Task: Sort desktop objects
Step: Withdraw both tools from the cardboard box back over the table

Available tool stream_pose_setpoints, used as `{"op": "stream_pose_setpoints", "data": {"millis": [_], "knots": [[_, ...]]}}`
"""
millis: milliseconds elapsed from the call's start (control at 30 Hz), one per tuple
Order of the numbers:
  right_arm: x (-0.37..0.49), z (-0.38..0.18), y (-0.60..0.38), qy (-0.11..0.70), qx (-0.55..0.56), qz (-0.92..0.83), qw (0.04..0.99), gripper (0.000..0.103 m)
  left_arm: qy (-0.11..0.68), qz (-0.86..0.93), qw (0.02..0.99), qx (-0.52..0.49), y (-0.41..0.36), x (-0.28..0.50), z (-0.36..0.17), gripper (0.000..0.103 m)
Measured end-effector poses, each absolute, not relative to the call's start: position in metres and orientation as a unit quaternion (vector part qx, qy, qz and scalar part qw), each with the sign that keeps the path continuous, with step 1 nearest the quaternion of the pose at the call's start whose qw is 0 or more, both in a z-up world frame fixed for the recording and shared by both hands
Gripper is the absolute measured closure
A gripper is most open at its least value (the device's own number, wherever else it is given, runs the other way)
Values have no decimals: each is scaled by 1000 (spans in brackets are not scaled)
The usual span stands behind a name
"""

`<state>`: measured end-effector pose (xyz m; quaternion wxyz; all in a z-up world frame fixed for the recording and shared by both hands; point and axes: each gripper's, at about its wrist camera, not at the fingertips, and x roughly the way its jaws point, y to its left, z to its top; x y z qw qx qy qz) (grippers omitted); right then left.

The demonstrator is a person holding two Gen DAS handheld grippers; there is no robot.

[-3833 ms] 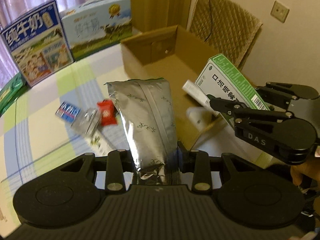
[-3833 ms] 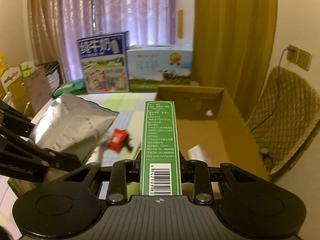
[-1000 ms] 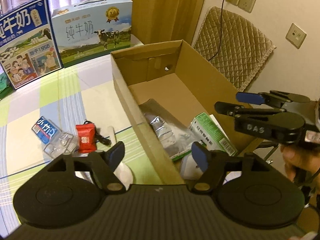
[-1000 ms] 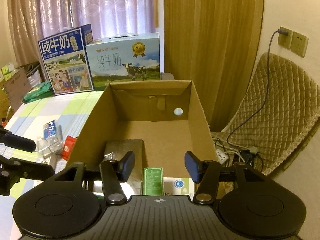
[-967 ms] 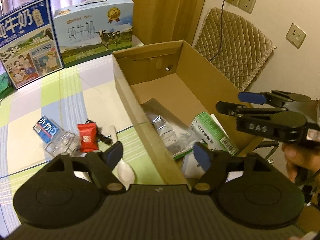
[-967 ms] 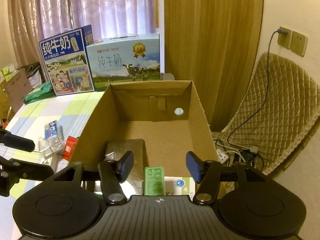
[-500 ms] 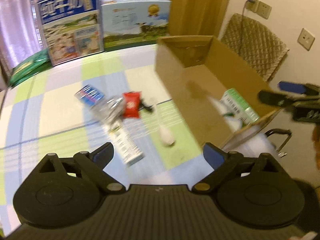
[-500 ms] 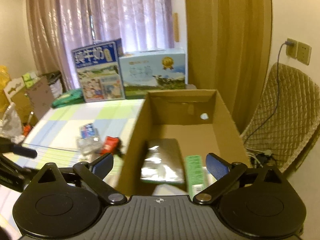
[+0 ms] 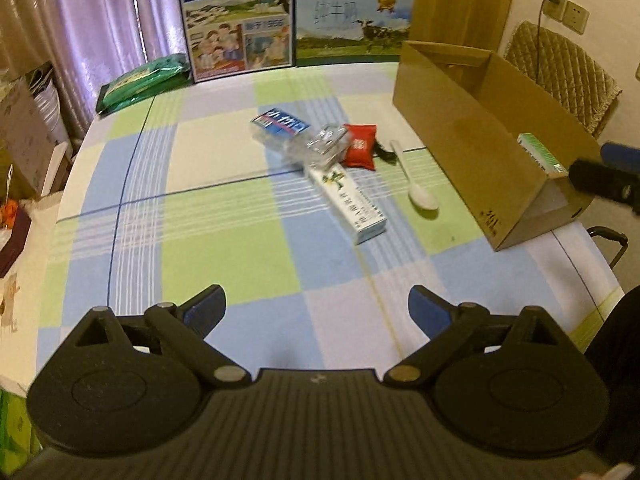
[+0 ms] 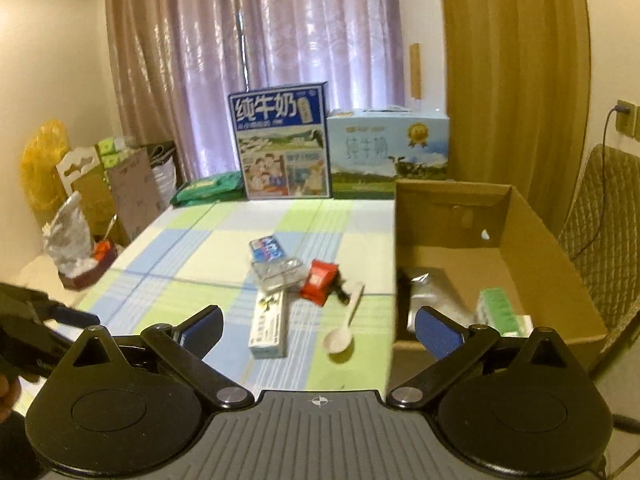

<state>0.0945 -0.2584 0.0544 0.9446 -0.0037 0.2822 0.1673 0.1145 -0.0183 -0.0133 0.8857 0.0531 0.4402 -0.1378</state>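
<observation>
Left tool spread wide over checked tablecloth, white spoon beside cardboard box

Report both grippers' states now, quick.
Left gripper: open, fingers spread wide, holding nothing.
Right gripper: open, fingers spread wide, holding nothing.
</observation>
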Motion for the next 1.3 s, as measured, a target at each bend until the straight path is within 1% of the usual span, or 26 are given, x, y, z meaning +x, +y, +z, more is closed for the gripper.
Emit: {"op": "stream_pose_setpoints", "data": {"millis": [167, 200, 333, 367, 433, 533, 900, 1300], "knots": [[93, 28, -236, 298, -24, 165, 940, 4, 435, -130, 890, 45, -5, 117, -18, 7], [95, 21, -233, 303, -28, 165, 938, 6, 434, -129, 891, 43, -3, 119, -19, 7], [105, -2, -225, 327, -28, 162, 931, 24, 434, -130, 891, 35, 1, 127, -26, 7], [110, -8, -222, 331, -27, 158, 930, 27, 434, -130, 891, 36, 1, 129, -28, 7], [115, -18, -220, 337, -26, 149, 929, 38, 433, -134, 891, 36, 0, 135, -32, 7], [128, -32, -216, 345, -26, 132, 929, 45, 430, -138, 892, 41, -3, 142, -38, 7], [174, -71, -201, 348, -56, 99, 931, 49, 429, -154, 889, 35, -12, 181, -65, 7], [216, -96, -191, 346, -71, 72, 933, 51, 427, -159, 890, 8, -9, 217, -98, 7]]}}
